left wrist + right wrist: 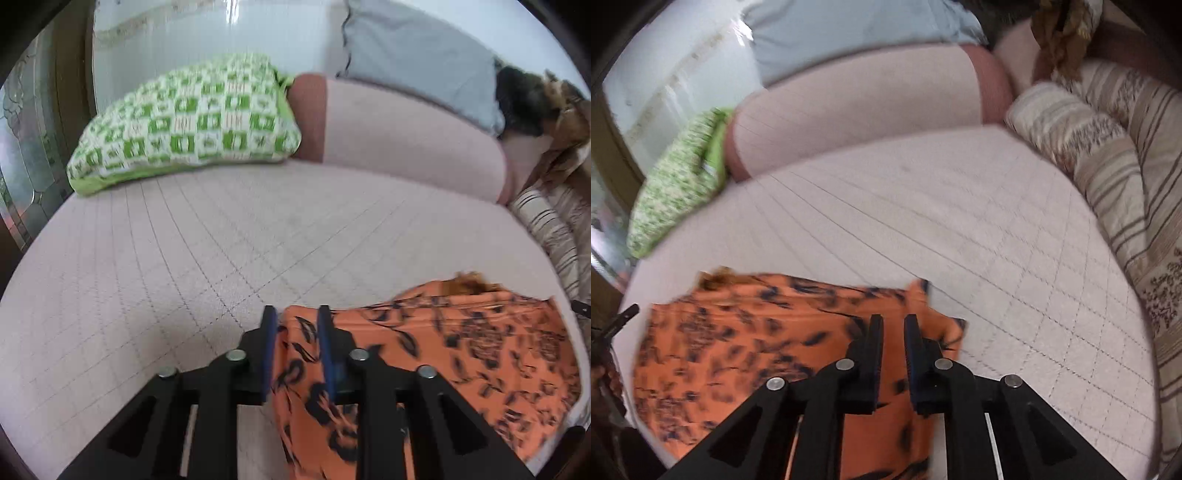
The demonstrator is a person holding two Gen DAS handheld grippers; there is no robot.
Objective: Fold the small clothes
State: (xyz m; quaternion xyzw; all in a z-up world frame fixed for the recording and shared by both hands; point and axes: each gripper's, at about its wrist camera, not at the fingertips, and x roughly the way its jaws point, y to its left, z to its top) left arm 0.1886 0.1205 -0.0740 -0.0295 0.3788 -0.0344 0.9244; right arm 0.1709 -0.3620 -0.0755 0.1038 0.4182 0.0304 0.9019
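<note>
An orange garment with a black leaf print lies on the pale quilted bed near its front edge. In the left wrist view my left gripper has its jaws part open, with the garment's left edge lying between the blue pads. In the right wrist view the same garment spreads to the left. My right gripper stands over its right corner with a narrow gap between the jaws and cloth between them. Whether either gripper pinches the cloth is unclear.
The pale quilted bed stretches ahead. A green and white checked pillow and a pink bolster lie at the far side. Striped beige bedding runs along the right. A grey pillow leans behind.
</note>
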